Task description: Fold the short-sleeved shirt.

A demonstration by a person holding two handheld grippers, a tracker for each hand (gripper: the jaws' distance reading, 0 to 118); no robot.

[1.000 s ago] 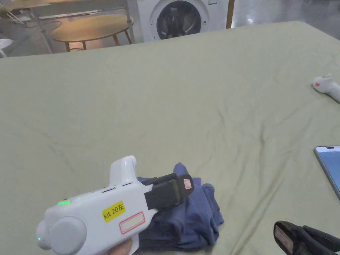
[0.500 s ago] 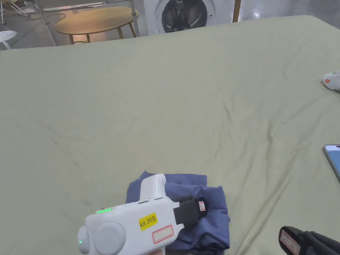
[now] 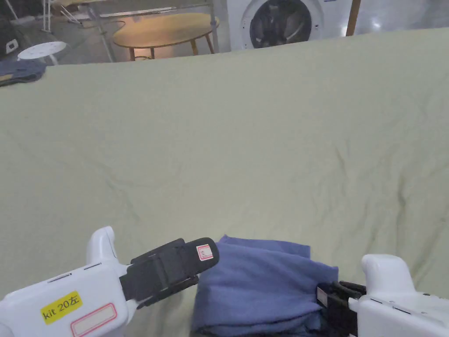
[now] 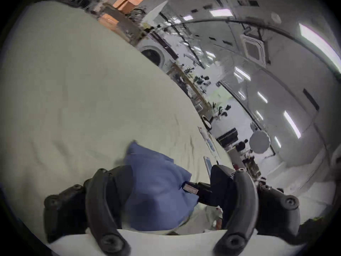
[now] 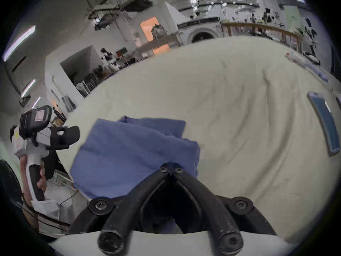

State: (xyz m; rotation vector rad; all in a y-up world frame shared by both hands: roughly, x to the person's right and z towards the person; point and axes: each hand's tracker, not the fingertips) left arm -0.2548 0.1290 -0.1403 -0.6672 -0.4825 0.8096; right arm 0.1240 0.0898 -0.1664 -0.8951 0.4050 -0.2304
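- the short-sleeved shirt is a blue, soft-looking knit cloth, folded into a compact, roughly rectangular bundle with several layers stacked at its edges.
- its top face is fairly smooth, with a rounded fold along the near left side and a looser corner poking out at the far edge.
- it lies on the near part of a wide bed sheet, between the two grippers, close to the person.
- the sheet is pale green, matte, and covered in shallow wrinkles and long creases.
- the left gripper has a white plastic body and black jaws; in its own view the jaws stand wide apart, one on each side of the blue bundle, and press on nothing.
- in the head view that gripper sits just beside the shirt's left edge, raised a little above the sheet.
- the right gripper has its black jaws drawn together, tips meeting at the shirt's right-hand edge; whether cloth is pinched between them cannot be told.
- a hand wraps the grip of the left gripper, seen in the right gripper view.
- a flat phone with a dark glossy screen lies on the sheet well to the right of the shirt.
- beyond the bed stand a round wooden table and a white washing machine with a dark circular door.
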